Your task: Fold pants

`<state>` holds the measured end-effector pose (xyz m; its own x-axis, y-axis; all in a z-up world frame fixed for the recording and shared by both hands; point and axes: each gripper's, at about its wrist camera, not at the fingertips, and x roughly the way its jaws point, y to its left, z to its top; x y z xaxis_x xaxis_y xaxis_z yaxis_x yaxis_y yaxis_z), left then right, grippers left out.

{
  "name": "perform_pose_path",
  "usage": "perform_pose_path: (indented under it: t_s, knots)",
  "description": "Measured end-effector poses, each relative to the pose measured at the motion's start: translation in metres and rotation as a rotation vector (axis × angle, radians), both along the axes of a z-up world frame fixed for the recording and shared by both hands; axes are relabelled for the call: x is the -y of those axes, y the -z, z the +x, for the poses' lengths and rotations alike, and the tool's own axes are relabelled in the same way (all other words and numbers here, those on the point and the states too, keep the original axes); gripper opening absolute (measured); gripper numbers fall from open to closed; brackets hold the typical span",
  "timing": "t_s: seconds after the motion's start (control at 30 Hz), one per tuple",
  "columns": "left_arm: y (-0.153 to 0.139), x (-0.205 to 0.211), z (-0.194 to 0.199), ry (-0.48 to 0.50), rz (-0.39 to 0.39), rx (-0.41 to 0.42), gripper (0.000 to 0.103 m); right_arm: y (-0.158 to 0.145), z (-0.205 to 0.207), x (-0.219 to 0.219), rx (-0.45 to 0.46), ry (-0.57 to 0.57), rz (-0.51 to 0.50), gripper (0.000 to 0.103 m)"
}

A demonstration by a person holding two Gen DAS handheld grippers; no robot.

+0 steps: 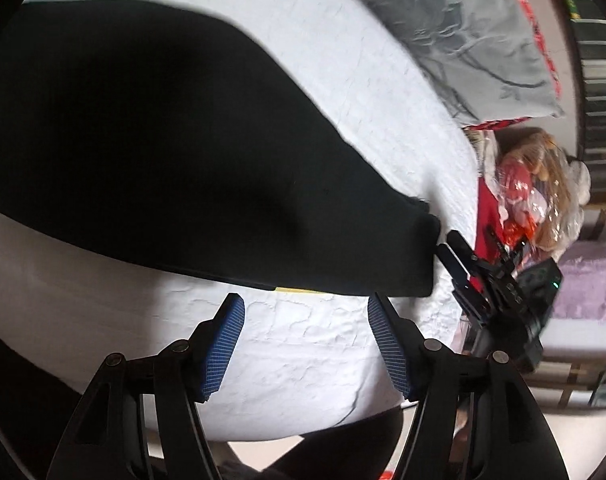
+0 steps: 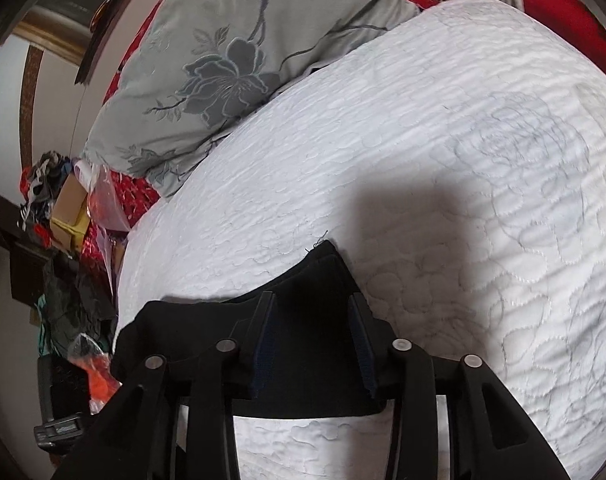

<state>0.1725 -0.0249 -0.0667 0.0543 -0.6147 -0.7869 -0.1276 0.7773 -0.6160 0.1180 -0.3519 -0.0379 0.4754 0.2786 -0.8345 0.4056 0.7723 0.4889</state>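
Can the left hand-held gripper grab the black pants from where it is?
Probably yes. The left hand-held gripper is open, and the black pants edge lies just ahead of its fingertips on the white quilt, with nothing between them.

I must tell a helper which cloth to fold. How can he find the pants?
Find the white quilt covering the bed. The pants lie flat across it, below the grey flowered pillow. They are the only plain black cloth there.

A home bedroom: white quilted mattress (image 2: 423, 128), grey floral duvet (image 2: 231, 60), cluttered bedside (image 2: 63, 216).
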Motion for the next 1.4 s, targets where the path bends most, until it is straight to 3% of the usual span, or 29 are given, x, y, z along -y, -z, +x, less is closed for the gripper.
perform_pose_path:
  t_s: [0.2, 0.37, 0.57, 0.6, 0.63, 0.67, 0.7, 0.73, 0.8, 0.9, 1.0, 1.07, 1.2, 1.23, 1.27, 1.3, 1.33, 1.4]
  knots:
    - [0.020, 0.006, 0.019, -0.031, -0.005, -0.028, 0.063, 0.003, 0.006, 0.004, -0.004, -0.028, -0.003, 0.040]
    - [0.032, 0.024, 0.010, -0.022, 0.015, -0.045, 0.063, 0.009, 0.011, 0.010, -0.014, -0.028, 0.008, 0.040]
    - [0.033, 0.044, 0.015, -0.040, 0.038, -0.045, 0.063, 0.015, 0.022, 0.010, -0.023, -0.043, 0.014, 0.040]
    - [0.033, 0.046, 0.016, -0.046, 0.048, -0.043, 0.060, 0.016, 0.023, 0.009, -0.022, -0.051, 0.011, 0.040]
    - [0.033, 0.047, 0.017, -0.055, 0.066, -0.044, 0.048, 0.017, 0.026, 0.007, -0.020, -0.069, -0.004, 0.036]
    - [0.033, 0.049, 0.018, -0.061, 0.091, -0.045, 0.037, 0.017, 0.029, 0.004, -0.020, -0.086, -0.026, 0.025]
    - [0.034, 0.049, 0.019, -0.066, 0.117, -0.054, 0.018, 0.016, 0.031, 0.000, -0.024, -0.104, -0.054, 0.017]
    - [0.035, 0.046, 0.021, -0.085, 0.108, -0.080, 0.014, 0.015, 0.035, -0.004, -0.030, -0.133, -0.085, 0.012]
    - [0.030, 0.043, 0.016, -0.122, 0.002, -0.117, 0.005, 0.007, 0.039, -0.005, -0.017, -0.151, -0.112, 0.010]
    - [0.022, 0.053, 0.010, -0.089, 0.029, -0.069, 0.006, -0.017, 0.049, -0.003, 0.045, -0.173, -0.119, 0.010]
    - [0.042, 0.053, 0.005, -0.106, 0.028, -0.131, 0.006, -0.004, 0.057, 0.000, -0.032, -0.176, -0.169, 0.009]
    - [0.044, 0.050, 0.002, -0.115, 0.001, -0.129, 0.007, 0.012, 0.052, 0.007, -0.086, -0.154, -0.173, 0.012]
    - [0.032, 0.049, -0.001, -0.109, 0.003, -0.105, 0.011, 0.016, 0.034, 0.021, -0.069, -0.081, -0.101, 0.014]
    - [0.023, 0.051, -0.004, -0.101, 0.007, -0.077, 0.016, 0.012, 0.026, 0.026, -0.042, -0.062, -0.065, 0.017]
    - [0.016, 0.053, -0.006, -0.089, 0.006, -0.055, 0.020, 0.010, 0.021, 0.030, -0.027, -0.051, -0.040, 0.027]
    - [0.012, 0.056, -0.007, -0.080, 0.003, -0.040, 0.035, 0.008, 0.013, 0.034, -0.019, -0.037, -0.008, 0.034]
    - [0.006, 0.062, -0.009, -0.074, 0.003, -0.022, 0.047, 0.009, 0.006, 0.037, -0.021, -0.027, 0.023, 0.049]
    - [-0.001, 0.074, -0.009, -0.058, 0.009, 0.001, 0.051, 0.011, -0.007, 0.040, -0.025, -0.009, 0.056, 0.053]
